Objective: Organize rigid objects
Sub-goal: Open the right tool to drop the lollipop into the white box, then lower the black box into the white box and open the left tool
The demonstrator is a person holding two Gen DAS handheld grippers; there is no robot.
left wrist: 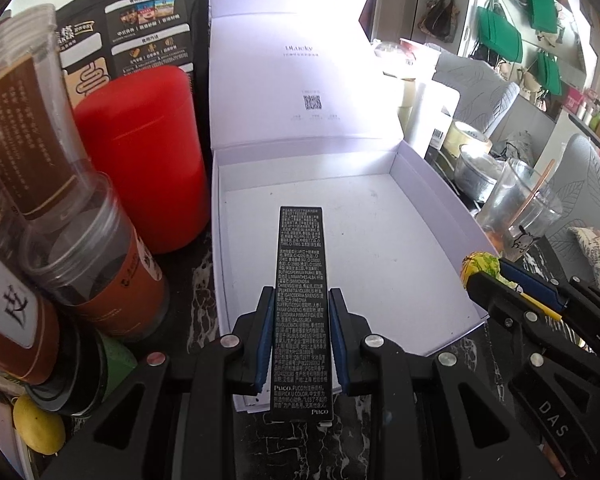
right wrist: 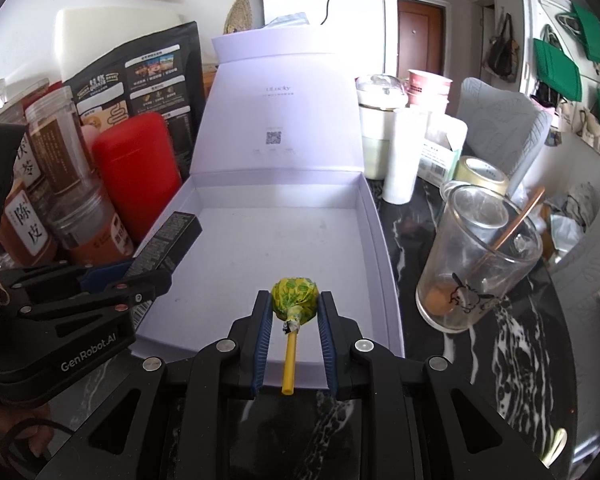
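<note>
L hand-held gripper (left wrist: 299,312) tilted down-fwd, both blue pads clamped on a slim black carton (left wrist: 302,308) that sticks out ahead past the fingertips. R hand-held gripper (right wrist: 293,312) just beside it on the R, same downward pitch, pads pinching a green-wrapped lollipop (right wrist: 295,294), stick trailing back between the fingers.

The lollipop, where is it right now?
The lollipop sits pinched in the right gripper, held over the near edge of the open white box, with the glass cup to its right.
</note>
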